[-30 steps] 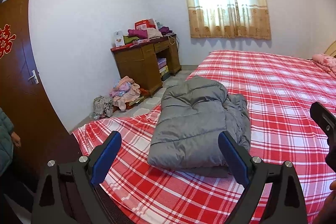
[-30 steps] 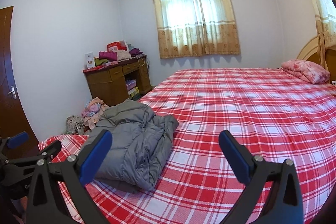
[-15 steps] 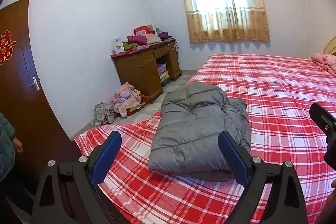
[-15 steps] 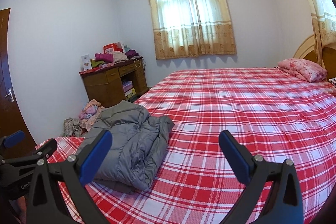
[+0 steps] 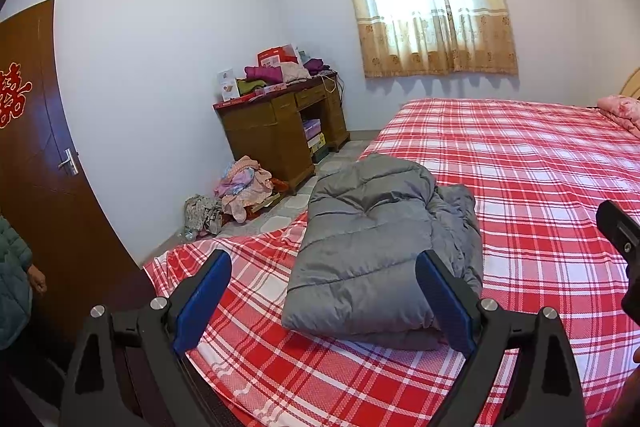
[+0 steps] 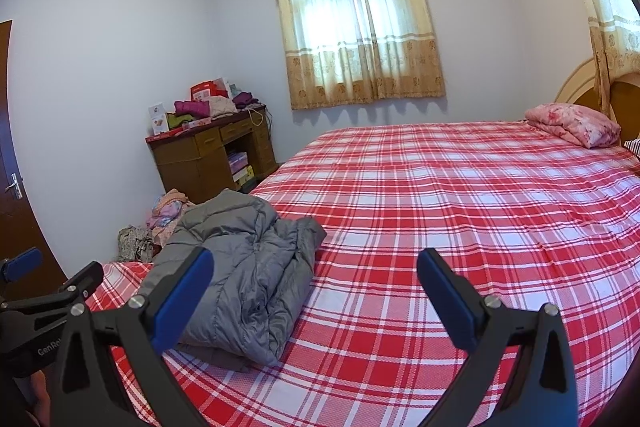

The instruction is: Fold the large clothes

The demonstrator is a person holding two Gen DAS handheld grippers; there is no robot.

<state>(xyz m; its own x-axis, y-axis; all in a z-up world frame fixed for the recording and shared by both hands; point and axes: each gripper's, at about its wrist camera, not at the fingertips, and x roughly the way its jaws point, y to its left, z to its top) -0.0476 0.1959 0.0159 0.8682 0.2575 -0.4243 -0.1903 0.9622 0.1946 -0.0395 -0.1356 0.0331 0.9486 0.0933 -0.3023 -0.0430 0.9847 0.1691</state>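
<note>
A grey quilted down coat [image 5: 376, 247] lies folded in a bundle on the red plaid bed [image 5: 532, 187], near its left corner. It also shows in the right wrist view [image 6: 248, 267]. My left gripper [image 5: 324, 299] is open and empty, held above the bed just short of the coat's near edge. My right gripper [image 6: 316, 295] is open and empty, to the right of the coat, over the bare bedspread [image 6: 460, 219]. The left gripper also shows at the left edge of the right wrist view [image 6: 24, 291].
A wooden desk [image 5: 280, 131] piled with clothes and boxes stands against the far wall. A heap of clothes [image 5: 244, 187] lies on the floor beside it. A brown door [image 5: 48, 155] is at left, with a person in a green jacket [image 5: 12, 287]. A pink pillow [image 6: 572, 123] lies at the headboard.
Both grippers have drawn back and risen slightly from the coat; both stay open. The coat has not moved.
</note>
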